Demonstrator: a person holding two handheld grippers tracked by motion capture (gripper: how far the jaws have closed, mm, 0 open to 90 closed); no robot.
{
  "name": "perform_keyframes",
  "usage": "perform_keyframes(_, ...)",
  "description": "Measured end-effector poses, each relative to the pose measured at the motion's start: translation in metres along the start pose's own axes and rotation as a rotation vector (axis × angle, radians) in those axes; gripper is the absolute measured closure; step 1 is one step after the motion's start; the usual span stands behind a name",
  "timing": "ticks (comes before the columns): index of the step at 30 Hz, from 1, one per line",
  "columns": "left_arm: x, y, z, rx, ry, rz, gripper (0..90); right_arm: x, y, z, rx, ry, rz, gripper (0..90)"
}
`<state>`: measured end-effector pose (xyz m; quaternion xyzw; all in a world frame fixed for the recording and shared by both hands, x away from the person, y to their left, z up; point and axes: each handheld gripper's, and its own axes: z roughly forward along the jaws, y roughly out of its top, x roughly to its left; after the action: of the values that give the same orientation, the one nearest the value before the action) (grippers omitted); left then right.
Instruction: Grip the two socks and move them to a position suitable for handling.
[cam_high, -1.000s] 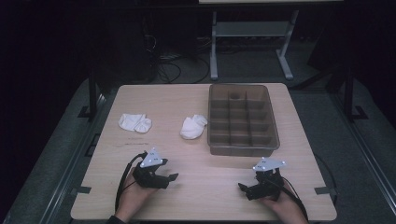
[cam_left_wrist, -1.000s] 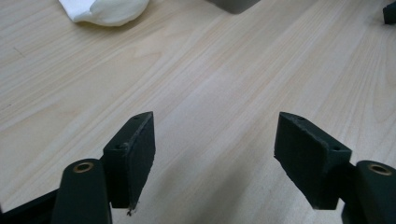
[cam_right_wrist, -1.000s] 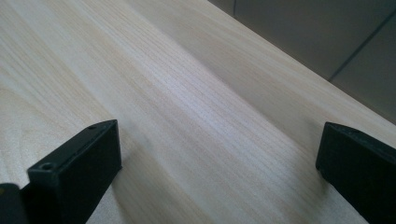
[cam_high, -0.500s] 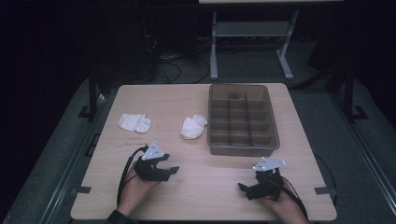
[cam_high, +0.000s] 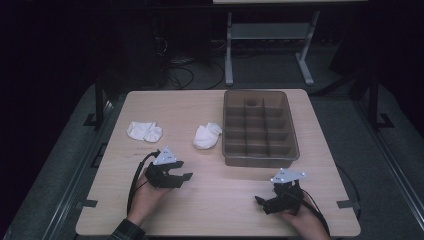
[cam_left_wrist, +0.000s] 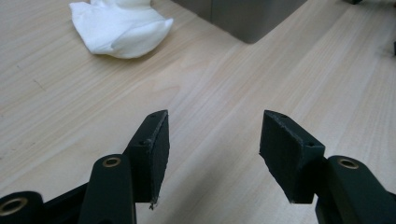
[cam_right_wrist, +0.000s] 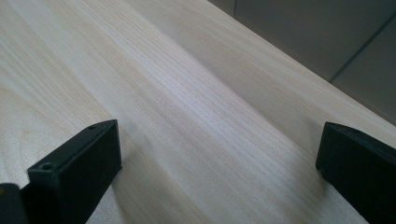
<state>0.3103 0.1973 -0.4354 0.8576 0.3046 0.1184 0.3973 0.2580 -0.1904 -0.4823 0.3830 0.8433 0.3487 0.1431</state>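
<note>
Two white bundled socks lie on the wooden table (cam_high: 215, 210): one (cam_high: 144, 131) at the left, the other (cam_high: 207, 135) near the middle, also seen in the left gripper view (cam_left_wrist: 122, 28). A grey divided tray (cam_high: 287, 150) stands at the right. My left gripper (cam_high: 184, 176) hovers near the front left, pointing right. In its own view, this left gripper (cam_left_wrist: 212, 144) has a gap between its jaws, which have just been closing, with nothing between them. My right gripper (cam_high: 261, 202) rests at the front right; that same right gripper (cam_right_wrist: 217, 168) is open wide over bare wood.
The tray's corner (cam_left_wrist: 247, 18) shows beyond the nearer sock, and its wall (cam_right_wrist: 317, 32) rises close ahead of the right gripper. A metal stand (cam_high: 267, 45) and cables lie on the dark floor behind the table.
The left gripper has edged a little away from the person, toward the middle sock. The right gripper has stayed where it was.
</note>
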Motion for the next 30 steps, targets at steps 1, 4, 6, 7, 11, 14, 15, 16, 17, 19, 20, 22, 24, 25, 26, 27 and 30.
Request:
perform_keyframes(1,0.001,0.001,0.000,-0.001,-0.001,0.000,43.3,0.000,0.000,0.000,0.000,0.000,0.000,0.0)
perform_keyframes(4,0.004,0.005,0.002,-0.005,0.001,-0.003,43.7,0.000,0.000,0.000,0.000,0.000,0.000,0.0)
perform_keyframes(6,0.007,0.009,0.003,-0.016,0.000,-0.009,44.7,0.000,0.000,0.000,0.000,0.000,0.000,0.0)
perform_keyframes(7,0.008,0.010,0.005,-0.011,-0.001,-0.009,44.7,0.000,0.000,0.000,0.000,0.000,0.001,0.0)
perform_keyframes(11,0.010,0.014,0.007,-0.012,0.001,-0.003,45.4,0.000,0.000,0.000,0.000,0.000,0.001,0.0)
perform_keyframes(14,0.012,0.019,0.010,-0.012,0.002,0.001,45.7,0.000,0.000,0.000,0.000,0.000,0.001,0.0)
perform_keyframes(15,0.012,0.020,0.010,-0.021,0.000,-0.004,45.7,0.000,0.000,0.000,0.000,-0.001,0.001,0.0)
perform_keyframes(16,0.013,0.021,0.011,-0.016,0.001,-0.003,45.9,0.000,0.000,0.000,0.000,-0.001,0.001,0.0)
perform_keyframes(17,0.014,0.022,0.011,-0.010,0.004,0.002,45.9,0.000,0.000,0.000,0.001,-0.001,0.001,0.0)
perform_keyframes(19,0.016,0.026,0.011,-0.018,0.011,0.000,45.9,0.000,0.000,0.000,0.000,-0.001,0.001,0.0)
perform_keyframes(20,0.017,0.027,0.011,-0.021,0.011,-0.001,46.0,0.001,0.000,0.000,-0.001,0.003,0.003,0.0)
perform_keyframes(22,0.018,0.028,0.011,-0.025,0.014,-0.001,46.4,0.001,0.000,0.000,-0.001,0.003,0.003,0.0)
perform_keyframes(24,0.020,0.031,0.011,-0.038,0.018,-0.003,47.0,0.001,0.000,0.000,0.000,0.002,0.002,0.0)
perform_keyframes(25,0.022,0.034,0.010,-0.036,0.021,0.001,47.0,0.001,0.000,0.000,0.000,0.001,0.000,0.0)
perform_keyframes(26,0.022,0.034,0.010,-0.036,0.021,0.001,47.3,0.001,0.000,0.000,0.000,0.001,0.000,0.0)
perform_keyframes(27,0.024,0.038,0.010,-0.048,0.021,-0.004,47.4,0.001,0.000,0.000,0.000,0.001,0.000,0.0)
perform_keyframes(30,0.026,0.040,0.010,-0.058,0.023,-0.002,48.1,0.001,0.000,0.000,0.000,0.001,0.000,0.0)
